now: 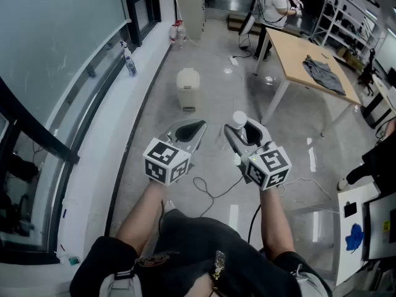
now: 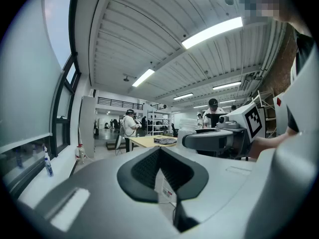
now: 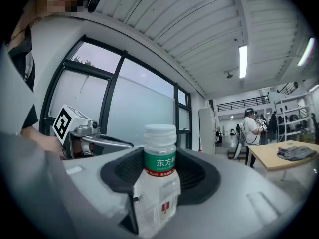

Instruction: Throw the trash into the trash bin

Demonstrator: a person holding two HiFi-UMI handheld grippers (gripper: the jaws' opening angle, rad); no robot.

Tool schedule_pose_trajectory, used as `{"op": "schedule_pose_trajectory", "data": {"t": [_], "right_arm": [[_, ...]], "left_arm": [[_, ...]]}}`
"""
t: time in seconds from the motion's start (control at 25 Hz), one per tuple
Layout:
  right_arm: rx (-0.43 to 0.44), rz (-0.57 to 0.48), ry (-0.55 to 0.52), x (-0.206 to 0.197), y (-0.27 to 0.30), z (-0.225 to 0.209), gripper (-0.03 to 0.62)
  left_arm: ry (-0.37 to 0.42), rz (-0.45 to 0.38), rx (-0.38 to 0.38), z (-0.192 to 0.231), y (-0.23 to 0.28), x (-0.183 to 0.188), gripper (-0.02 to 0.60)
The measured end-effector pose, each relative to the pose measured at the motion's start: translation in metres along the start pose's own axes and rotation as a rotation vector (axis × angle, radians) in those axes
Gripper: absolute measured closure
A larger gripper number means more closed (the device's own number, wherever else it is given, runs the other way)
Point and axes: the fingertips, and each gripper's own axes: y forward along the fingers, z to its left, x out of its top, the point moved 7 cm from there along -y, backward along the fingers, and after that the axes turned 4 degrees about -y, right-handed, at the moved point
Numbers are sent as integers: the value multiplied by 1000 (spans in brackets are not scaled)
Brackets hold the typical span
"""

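While the right gripper [image 1: 244, 127] clamps it by the body between both pads, the bottle [image 3: 160, 176] stands with its white cap and green label clear of the jaws. It is clear plastic, and I cannot tell whether any liquid is in it. In the head view the cap pokes out past the jaw tips, above the floor [image 1: 213, 60].

The left gripper [image 1: 193, 130] is held level beside the right one, the two just apart. Its jaws are drawn almost together on what looks like a thin white slip [image 2: 165, 185] with red print, pinched low in the gap.

Ahead of both grippers, and apart from them, the bin [image 1: 187, 82] stands on the floor near the window wall. Its lid is down, so its contents are hidden.

A spray bottle [image 1: 130, 62] stands on the ledge to the left. To the right a table [image 1: 296, 47] carries a grey cloth [image 1: 323, 73], and a person [image 1: 273, 4] stands beyond it
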Motion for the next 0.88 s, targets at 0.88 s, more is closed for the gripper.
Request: {"op": "schedule_pose_trajectory", "data": {"t": [0.88], "right_arm": [[51,-25,75,-11,8,-22,395]], "left_arm": [[-7,18,32,3,14,-5,578]]}}
